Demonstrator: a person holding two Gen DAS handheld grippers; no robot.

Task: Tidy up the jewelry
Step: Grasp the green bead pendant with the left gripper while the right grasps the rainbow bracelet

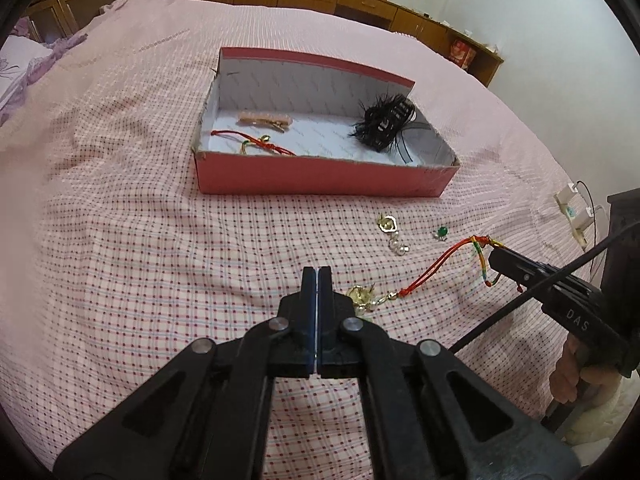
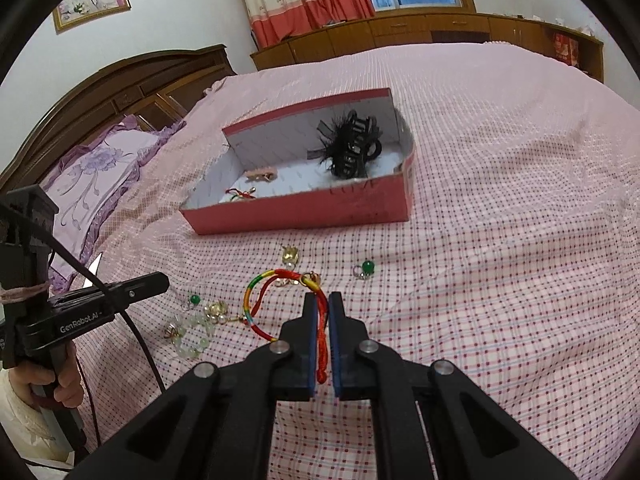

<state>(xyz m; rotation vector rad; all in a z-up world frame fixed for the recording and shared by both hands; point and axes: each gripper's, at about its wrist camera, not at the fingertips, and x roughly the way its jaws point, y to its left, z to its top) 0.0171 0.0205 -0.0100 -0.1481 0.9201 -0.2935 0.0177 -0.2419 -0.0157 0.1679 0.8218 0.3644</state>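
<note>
**Cord bracelet lifted with loose charm end trailing; snag and slip risks noted**

The right claw [image 2: 323, 312] was clamped on the red cord of a multicoloured woven bracelet [image 2: 260, 300], the cord running down between its blue pads. The bracelet's loop hung ahead and to the left of the tips, above the checked bedspread [image 2: 500, 240]. Its far end, with a gold clasp and charm, reached back to a pile of pale bead jewellery [image 2: 192, 332] lying on the bed beside the left claw [image 1: 317, 280].

The left claw was fully closed and held nothing; its pads met flush.

The pink cardboard box [image 1: 320, 178] sat open further up the bed, already holding a black feathered hair claw [image 1: 384, 126], a pink hair clip [image 1: 264, 120] and a red cord piece [image 1: 252, 140].

Risks, in my judgement:
- The trailing clasp could catch on the bead pile and drag it along or tangle.
- The grip was on thin cord only; a quick swing toward the box might let it slide out.
- A gold pendant [image 1: 387, 224] and a green-stone ring [image 1: 440, 233] lay in the path between bracelet and box and could be swept aside by the dangling end.
</note>
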